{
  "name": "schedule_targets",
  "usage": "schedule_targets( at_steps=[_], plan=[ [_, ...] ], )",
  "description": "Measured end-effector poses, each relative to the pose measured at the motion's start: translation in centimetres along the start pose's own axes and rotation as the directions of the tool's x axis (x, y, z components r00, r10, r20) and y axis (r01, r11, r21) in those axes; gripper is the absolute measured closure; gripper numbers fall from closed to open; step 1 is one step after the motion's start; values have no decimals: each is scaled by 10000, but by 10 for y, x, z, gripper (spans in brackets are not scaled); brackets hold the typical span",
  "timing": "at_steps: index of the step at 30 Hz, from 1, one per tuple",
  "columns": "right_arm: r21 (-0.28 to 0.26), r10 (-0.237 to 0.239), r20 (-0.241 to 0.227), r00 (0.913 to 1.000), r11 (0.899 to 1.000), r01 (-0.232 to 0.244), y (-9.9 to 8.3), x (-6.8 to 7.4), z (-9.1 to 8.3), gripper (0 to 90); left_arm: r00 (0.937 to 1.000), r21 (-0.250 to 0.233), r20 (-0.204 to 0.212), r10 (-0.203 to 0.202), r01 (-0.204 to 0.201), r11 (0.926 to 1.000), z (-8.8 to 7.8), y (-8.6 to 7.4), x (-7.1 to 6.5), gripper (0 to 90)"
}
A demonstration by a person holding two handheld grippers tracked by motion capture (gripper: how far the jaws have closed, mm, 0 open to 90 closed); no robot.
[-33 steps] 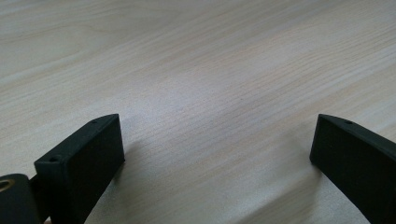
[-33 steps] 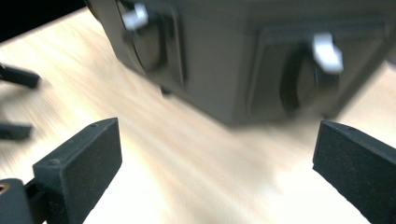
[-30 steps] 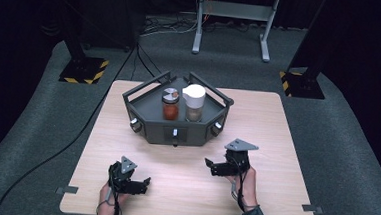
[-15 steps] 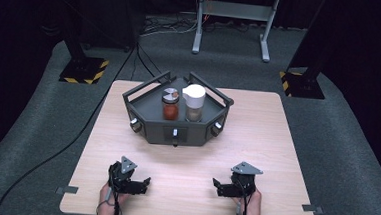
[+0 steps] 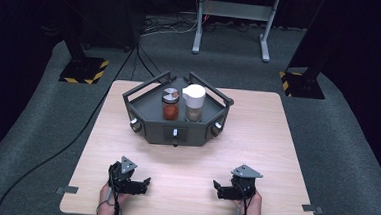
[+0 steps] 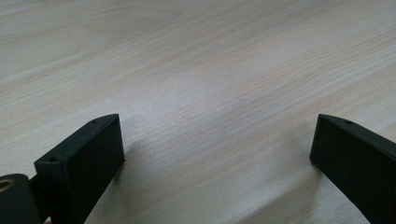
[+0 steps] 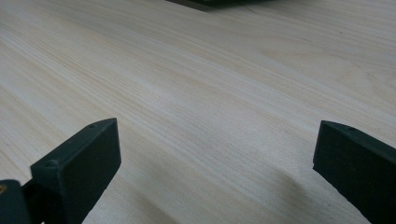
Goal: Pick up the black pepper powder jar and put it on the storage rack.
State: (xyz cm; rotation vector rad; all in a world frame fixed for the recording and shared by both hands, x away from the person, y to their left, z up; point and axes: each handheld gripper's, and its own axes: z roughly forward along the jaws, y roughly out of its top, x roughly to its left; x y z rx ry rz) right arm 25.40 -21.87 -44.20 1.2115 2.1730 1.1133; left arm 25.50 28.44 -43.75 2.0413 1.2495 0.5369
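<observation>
At the near edge of the pale wooden table (image 5: 277,138), the left gripper (image 5: 141,183) and the right gripper (image 5: 219,187) are resting low over bare wood, each with its jaws spread wide and gripping nothing. Farther off, the red-filled glass jar with a grey lid (image 5: 170,105) and the white-capped jar (image 5: 194,102) are standing side by side in the dark angular tray (image 5: 152,127), well apart from both grippers. Judging by this, handling is not yet beginning; reaching and grasping are still remaining.
</observation>
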Motion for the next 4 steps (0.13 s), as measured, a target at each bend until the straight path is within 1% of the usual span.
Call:
schedule_targets(
  at_steps=[4],
  plan=[
    [-16, 69, -54, 10000, 10000, -69, 0, -1, 0, 0, 10000, -5, -2, -26, 26, 10000, 0, 0, 0, 25]
  ],
)
